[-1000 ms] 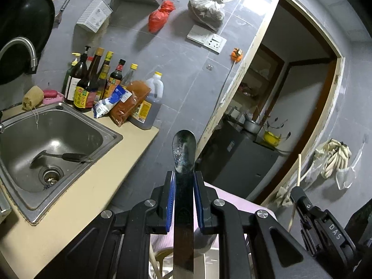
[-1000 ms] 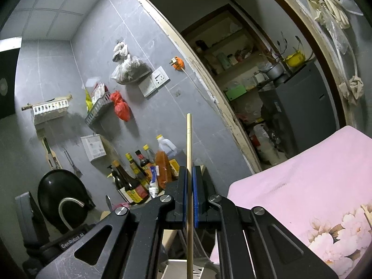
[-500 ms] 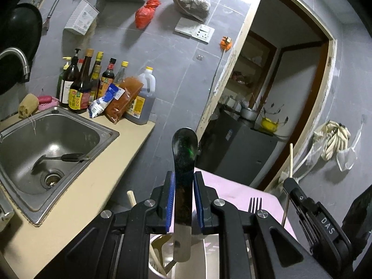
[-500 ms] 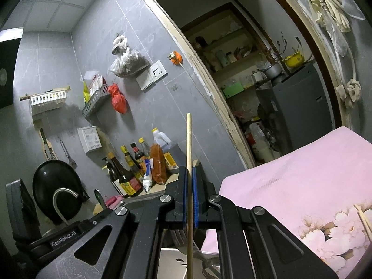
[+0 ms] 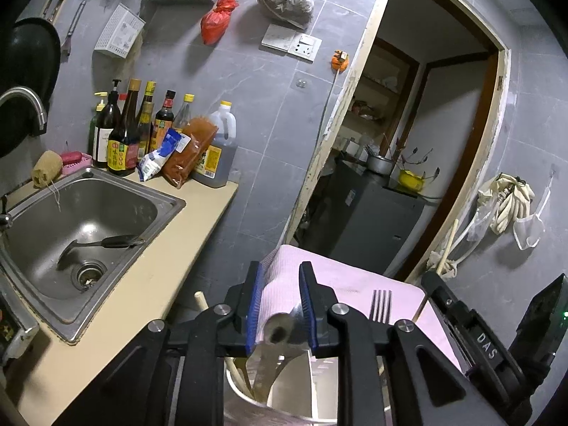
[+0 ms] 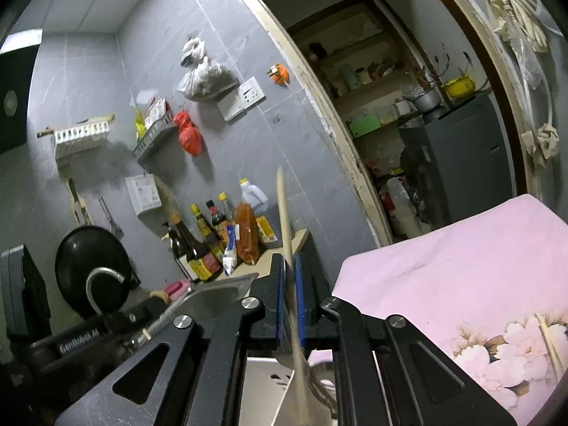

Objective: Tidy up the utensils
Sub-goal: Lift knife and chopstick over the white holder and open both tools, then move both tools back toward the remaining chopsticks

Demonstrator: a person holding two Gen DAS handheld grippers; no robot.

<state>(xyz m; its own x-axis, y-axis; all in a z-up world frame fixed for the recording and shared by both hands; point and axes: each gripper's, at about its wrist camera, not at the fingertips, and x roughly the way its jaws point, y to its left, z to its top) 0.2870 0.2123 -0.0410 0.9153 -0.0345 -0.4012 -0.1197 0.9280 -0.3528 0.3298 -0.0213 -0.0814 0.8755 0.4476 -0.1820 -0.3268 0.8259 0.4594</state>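
The left claw point(image 5: 280, 305) stood narrowly parted at lower centre of the left wrist view, its jaws having just been opening; the spoon point(image 5: 275, 344) had slipped from between the pads and lay tilted in the white utensil holder point(image 5: 301, 390) directly below. The right claw point(image 6: 291, 294) had likewise just been opening around a wooden chopstick point(image 6: 284, 213), which leaned loose and blurred between the pads, lower end inside the holder. Risks noted: the chopstick could tip past the rim onto the pink cloth point(image 6: 461, 269); withdrawing either claw carelessly could snag a handle or the fork point(image 5: 380, 305) and topple the holder.
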